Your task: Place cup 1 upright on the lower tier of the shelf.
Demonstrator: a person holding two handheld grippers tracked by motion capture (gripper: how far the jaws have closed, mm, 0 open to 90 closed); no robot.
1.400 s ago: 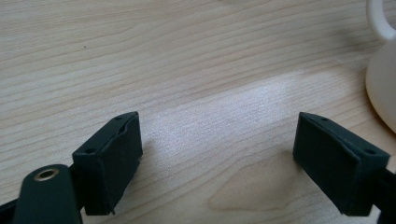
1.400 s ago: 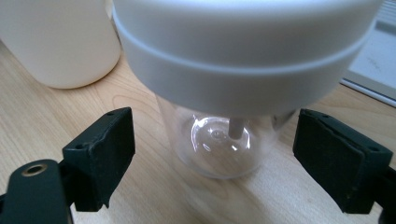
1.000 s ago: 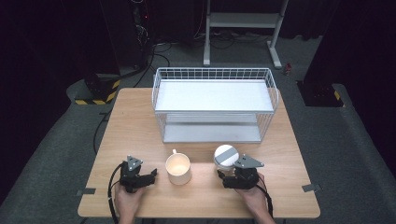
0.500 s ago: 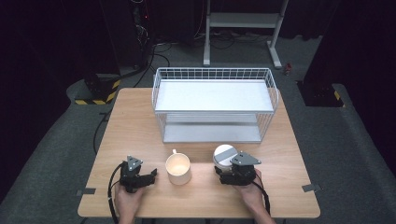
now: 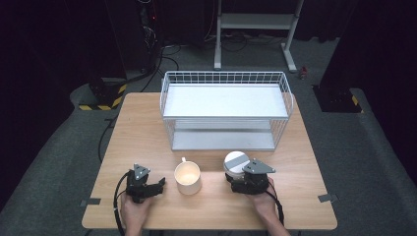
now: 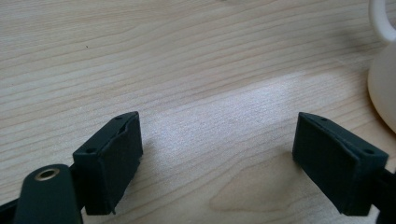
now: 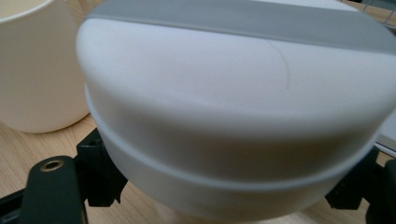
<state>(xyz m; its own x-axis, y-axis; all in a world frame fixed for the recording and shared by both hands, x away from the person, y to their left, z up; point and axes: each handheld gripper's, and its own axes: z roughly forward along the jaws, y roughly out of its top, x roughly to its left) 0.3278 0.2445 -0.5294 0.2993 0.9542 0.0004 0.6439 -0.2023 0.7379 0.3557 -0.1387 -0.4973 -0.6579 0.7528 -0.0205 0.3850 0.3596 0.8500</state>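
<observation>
White lidded container (image 7: 233, 116) between right hand-held gripper (image 5: 244, 183) jaws, beside mug (image 5: 188, 178).

Left gripper (image 5: 160, 185) and right gripper (image 5: 239, 179) — black bodies, grey three-cornered plates, trailing black cables, square black jaws

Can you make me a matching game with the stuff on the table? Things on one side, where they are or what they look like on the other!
Things:
1. cup
2. round white container
3. wire rack
4. left gripper

Clues:
A. at the far side of the table, with two shelves
B. open, with bare wood between its jaws
C. cream, with a handle, between the two grippers
D. has a grey stripe on its lid, sits between the right gripper's jaws

Pairs: 1-C, 2-D, 3-A, 4-B
</observation>
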